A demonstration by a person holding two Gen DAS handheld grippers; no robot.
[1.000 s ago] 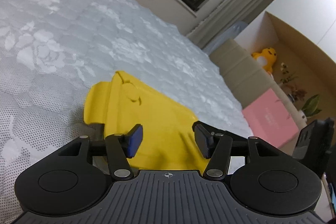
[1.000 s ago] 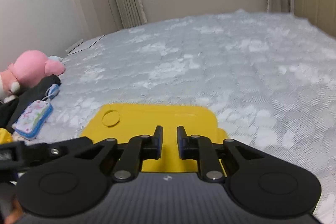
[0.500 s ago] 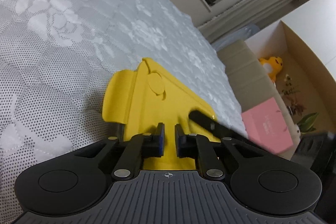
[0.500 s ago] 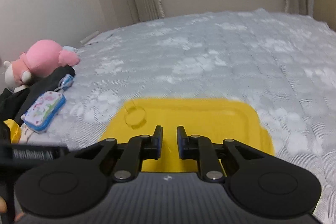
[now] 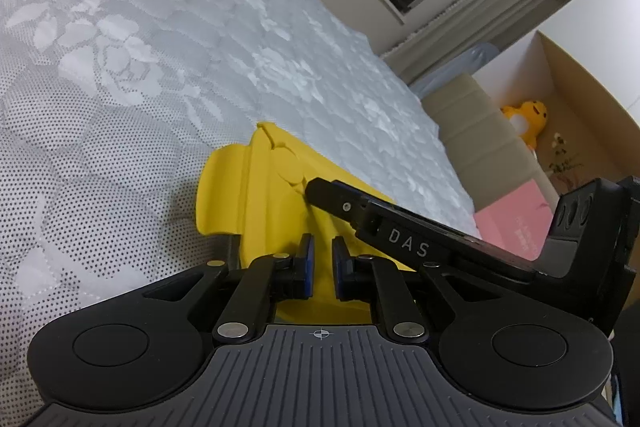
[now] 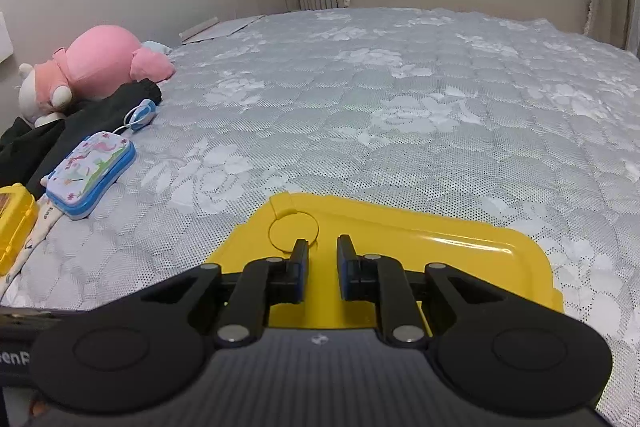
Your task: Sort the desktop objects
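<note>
The yellow box [image 6: 400, 239] lies on the bed [image 6: 400, 99], just ahead of both claws. The left claw [image 5: 322, 261] and right claw [image 6: 323, 269] are each narrowed, gripping nothing visible. Far left of the right claw sits a pink plush [image 6: 104, 63].

1. One large yellow box [image 6: 420, 247] is counted at lower centre of the right wrist view.
2. One small yellow box [image 6: 14, 223] is seen at far left.
3. One blue-edged pouch [image 6: 90, 173] is counted.
4. One pink plush toy [image 6: 100, 65] is counted at upper left.
</note>
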